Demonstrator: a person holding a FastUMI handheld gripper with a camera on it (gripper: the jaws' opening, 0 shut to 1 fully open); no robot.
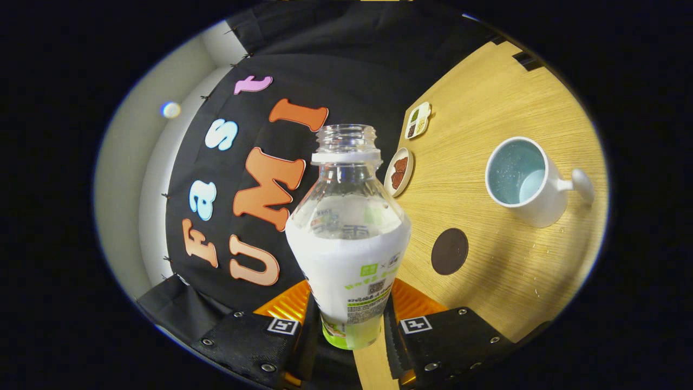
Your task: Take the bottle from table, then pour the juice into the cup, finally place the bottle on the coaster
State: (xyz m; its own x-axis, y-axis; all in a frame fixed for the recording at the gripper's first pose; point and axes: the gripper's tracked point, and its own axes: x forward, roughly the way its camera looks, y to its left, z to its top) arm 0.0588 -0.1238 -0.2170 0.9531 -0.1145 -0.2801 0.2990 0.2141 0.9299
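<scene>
Your tool (351,325) pinches uncapped bottle (347,238) low on its body, carried tilted off bench (487,97). Pour step in hand or just finished. Cup (522,181) well apart; coaster (450,251) nearer. Next: level bottle, lower onto coaster.

The bottle (349,238) is clear, glossy plastic with a smooth paper-like label wrapped round its lower body, and its threaded neck is bare and uncapped. The gripper (349,325) holds it between both fingers, whose inner faces look ribbed and matt. The table (487,108) is pale wood-grain laminate with a soft satin sheen. The cup (528,181) looks like smooth glazed ceramic, glossy inside. The coaster (449,251) is a dark, matt disc. The booth wall (346,65) is matt cloth.
</scene>
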